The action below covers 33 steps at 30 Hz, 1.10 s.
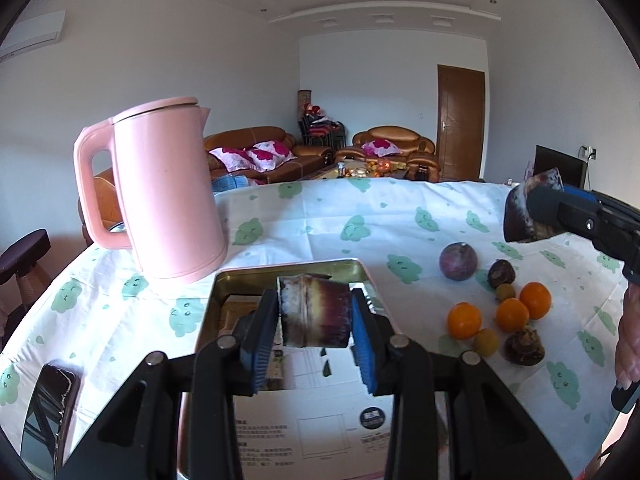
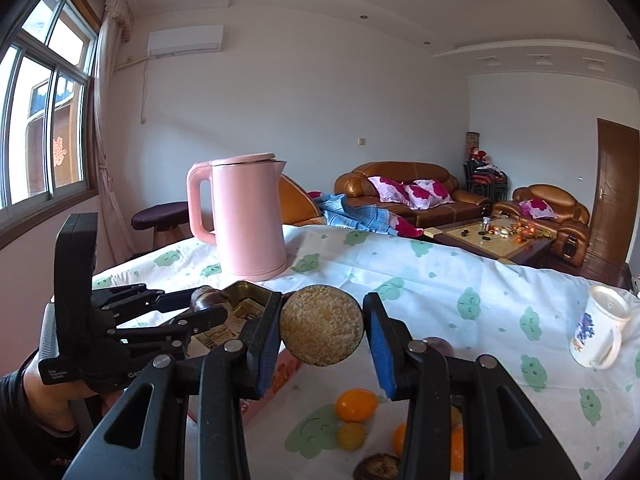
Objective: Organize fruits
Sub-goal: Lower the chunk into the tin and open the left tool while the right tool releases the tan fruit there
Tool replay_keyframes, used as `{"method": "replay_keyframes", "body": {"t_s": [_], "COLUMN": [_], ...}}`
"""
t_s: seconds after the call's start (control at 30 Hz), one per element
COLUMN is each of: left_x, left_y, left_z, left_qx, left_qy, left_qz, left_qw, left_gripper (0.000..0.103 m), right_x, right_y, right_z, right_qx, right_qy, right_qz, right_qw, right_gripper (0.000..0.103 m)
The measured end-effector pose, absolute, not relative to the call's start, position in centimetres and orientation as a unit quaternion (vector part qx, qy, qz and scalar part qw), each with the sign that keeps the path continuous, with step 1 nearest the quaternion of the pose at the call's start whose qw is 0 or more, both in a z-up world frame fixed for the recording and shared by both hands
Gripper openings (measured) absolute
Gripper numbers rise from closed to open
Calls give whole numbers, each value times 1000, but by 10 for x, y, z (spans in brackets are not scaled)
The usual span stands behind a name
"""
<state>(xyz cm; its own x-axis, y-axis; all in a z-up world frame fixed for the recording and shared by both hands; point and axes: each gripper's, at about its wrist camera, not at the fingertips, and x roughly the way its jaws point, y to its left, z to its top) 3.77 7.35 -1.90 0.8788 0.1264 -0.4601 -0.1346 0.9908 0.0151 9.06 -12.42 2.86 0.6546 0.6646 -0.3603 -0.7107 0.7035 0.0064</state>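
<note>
My left gripper (image 1: 314, 336) is shut on a purple sugarcane piece (image 1: 314, 312) and holds it above the gold metal tin (image 1: 240, 280). My right gripper (image 2: 322, 332) is shut on another sugarcane piece (image 2: 321, 326), seen end-on with its pale cut face, above the table. That piece also shows in the left wrist view (image 1: 528, 212), high at the right. On the tablecloth lie several oranges (image 1: 464, 320), a purple round fruit (image 1: 458, 261), small yellow fruits (image 1: 486, 342) and dark brown fruits (image 1: 523, 347). The left gripper (image 2: 208, 312) shows in the right wrist view over the tin (image 2: 248, 292).
A pink kettle (image 1: 172, 192) stands behind the tin. A phone (image 1: 48, 408) lies near the table's left edge. A white mug (image 2: 600, 328) lies on its side at the right. A printed box (image 1: 316, 420) lies under the left gripper. Sofas and a coffee table stand beyond.
</note>
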Motion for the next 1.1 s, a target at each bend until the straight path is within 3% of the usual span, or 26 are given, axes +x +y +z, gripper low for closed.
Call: {"method": "replay_keyframes", "body": {"t_s": [1.1], "left_x": [41], "left_y": [118], "left_z": [-41], "left_qx": [-33], "left_qy": [293], "left_qz": [97], "left_qw": [950], "left_gripper": [37], "right_x": [124], "right_y": [-8], "right_z": [-36], "right_qx": [-142], "right_qy": [246], "right_qz": [421], "right_qw": [861], "right_gripper": [42]}}
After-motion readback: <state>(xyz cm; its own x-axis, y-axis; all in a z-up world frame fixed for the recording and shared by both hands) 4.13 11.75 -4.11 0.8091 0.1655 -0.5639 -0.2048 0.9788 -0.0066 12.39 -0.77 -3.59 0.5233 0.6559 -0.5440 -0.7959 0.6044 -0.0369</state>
